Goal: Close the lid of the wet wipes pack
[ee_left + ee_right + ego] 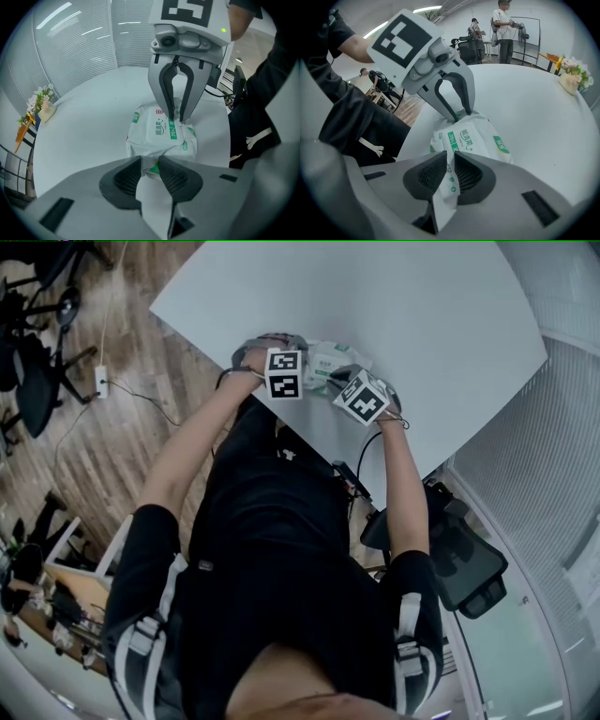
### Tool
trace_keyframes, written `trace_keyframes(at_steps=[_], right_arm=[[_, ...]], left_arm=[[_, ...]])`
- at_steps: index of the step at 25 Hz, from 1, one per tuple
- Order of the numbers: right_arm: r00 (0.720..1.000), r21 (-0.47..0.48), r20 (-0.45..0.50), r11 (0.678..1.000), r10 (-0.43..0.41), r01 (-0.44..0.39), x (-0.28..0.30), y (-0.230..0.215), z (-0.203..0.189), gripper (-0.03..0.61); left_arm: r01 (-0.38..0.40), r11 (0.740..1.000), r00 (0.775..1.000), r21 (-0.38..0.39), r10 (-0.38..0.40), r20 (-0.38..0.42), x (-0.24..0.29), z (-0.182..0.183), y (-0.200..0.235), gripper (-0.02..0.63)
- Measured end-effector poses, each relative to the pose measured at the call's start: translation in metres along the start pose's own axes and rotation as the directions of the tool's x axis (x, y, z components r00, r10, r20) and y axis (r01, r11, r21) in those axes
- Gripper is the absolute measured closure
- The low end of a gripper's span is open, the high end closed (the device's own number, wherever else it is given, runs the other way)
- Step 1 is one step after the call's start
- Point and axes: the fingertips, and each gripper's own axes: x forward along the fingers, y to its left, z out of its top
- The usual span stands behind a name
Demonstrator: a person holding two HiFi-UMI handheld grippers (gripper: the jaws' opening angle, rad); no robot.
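A white wet wipes pack [327, 361] with green print lies on the white table [431, 324] near its front edge, between my two grippers. In the left gripper view the pack [157, 133] lies just ahead, and my left gripper [150, 169] is shut on its near end. The right gripper [176, 118] stands opposite, its tips down on the far end. In the right gripper view my right gripper [450, 171] is shut on a thin white flap [448, 190] of the pack [480, 140], which hangs down between the jaws. The left gripper [459, 115] faces it.
A small vase of flowers [41, 105] stands further along the table [534, 108]. Office chairs [37, 362] and a cable lie on the wooden floor at the left. A black chair [459, 559] is at the right. People [504, 28] stand in the background.
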Motion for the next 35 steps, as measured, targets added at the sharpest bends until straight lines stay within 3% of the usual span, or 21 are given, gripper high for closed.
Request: trace_keyframes(at_steps=[7,15,19,22,24,26,29,31,35], right_arm=[[0.993,-0.043,-0.054,0.994,-0.1,0.098,0.009,-0.005,-0.002,0.535],[0.993,-0.023,-0.043,0.994,-0.108,0.107,0.009,-0.005,-0.004,0.537],[0.996,0.121,0.043,0.99,-0.074,0.068,0.007,-0.003,-0.007,0.538],[0.979,0.212,0.138,0.97,-0.151,0.12,-0.01,-0.009,-0.004,0.522],[0.946,0.264,0.202,0.944,-0.253,0.197,-0.034,-0.011,-0.002,0.506],[0.895,0.338,0.279,0.908,-0.349,0.248,-0.064,-0.009,-0.001,0.503],[0.781,0.477,0.396,0.835,-0.483,0.275,-0.114,0.002,-0.006,0.503],[0.702,0.544,0.448,0.792,-0.553,0.276,-0.146,0.016,-0.009,0.503],[0.578,0.6,0.532,0.757,-0.619,0.258,-0.198,0.051,-0.011,0.503]], left_arm=[[0.0,1.0,1.0,-0.02,0.0,0.019,0.002,0.001,0.001,0.483],[-0.001,1.0,1.0,-0.023,0.002,0.027,0.001,0.002,-0.001,0.483],[-0.05,0.998,0.998,-0.041,0.051,0.024,0.002,0.0,-0.005,0.483],[-0.116,0.992,0.993,-0.047,0.115,-0.022,-0.005,-0.007,-0.005,0.483],[-0.157,0.985,0.988,-0.07,0.156,-0.023,-0.018,-0.006,-0.011,0.483],[-0.211,0.965,0.977,-0.154,0.212,-0.004,-0.036,0.0,-0.017,0.483],[-0.308,0.887,0.933,-0.345,0.353,0.075,-0.075,0.019,-0.029,0.526],[-0.338,0.809,0.873,-0.481,0.46,0.159,-0.113,0.037,-0.039,0.542],[-0.367,0.667,0.717,-0.648,0.647,0.259,-0.194,0.062,-0.064,0.557]])
